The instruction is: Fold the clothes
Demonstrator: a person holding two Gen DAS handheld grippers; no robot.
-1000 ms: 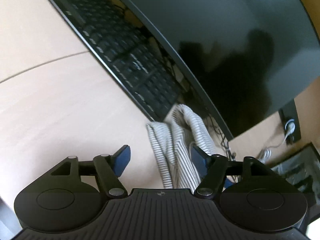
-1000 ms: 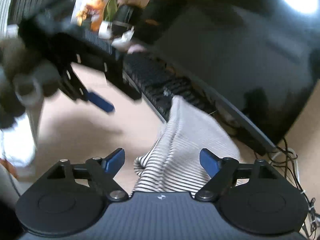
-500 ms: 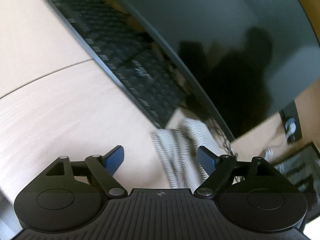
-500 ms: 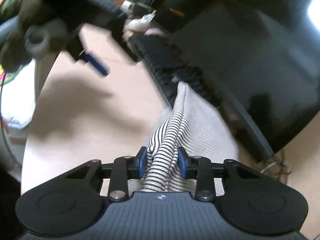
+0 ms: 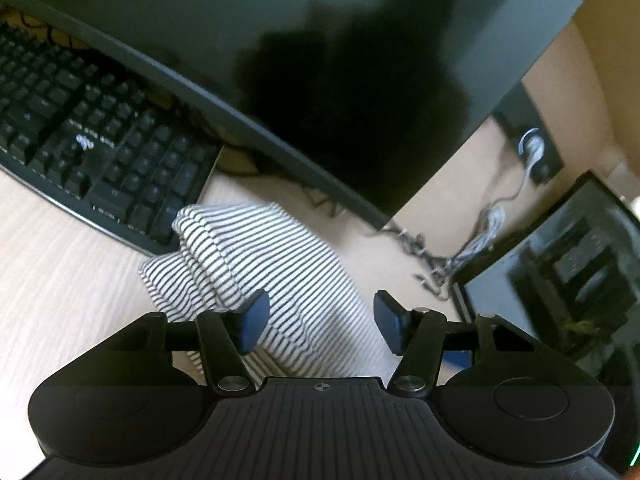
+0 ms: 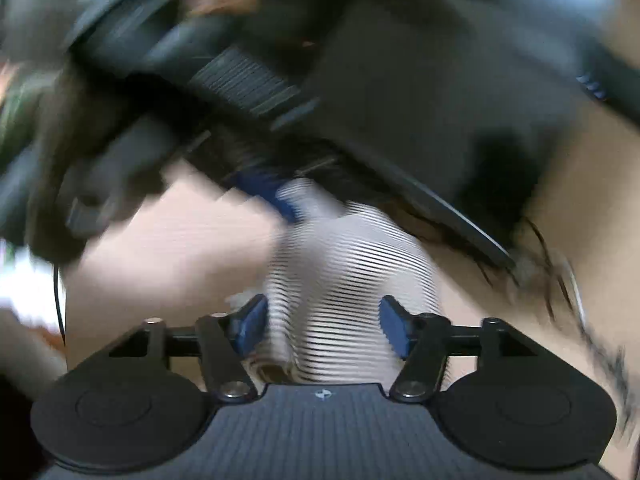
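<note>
Left claw [image 5: 318,322]: blue pads spread wide, gripping nothing. The striped garment [image 5: 256,268] lies directly ahead and slightly left of centre, bunched into a ridge. The left pad sits over the cloth's near fold; the right pad hangs over bare surface [image 5: 60,272].

Long axis of the bundle runs from the claw away toward the far left, its far tip touching the corner of the black keyboard [image 5: 88,148]. The monitor [image 5: 320,60] stands just beyond.

Right claw [image 6: 320,326]: also parted wide, empty. Heavy blur in this view. The garment [image 6: 344,280] lies between its pads and stretches straight ahead.

Judgement: both claws straddle the near end, about equally close. The next closure would need the cloth centred, since the left claw is offset rightward.
</note>
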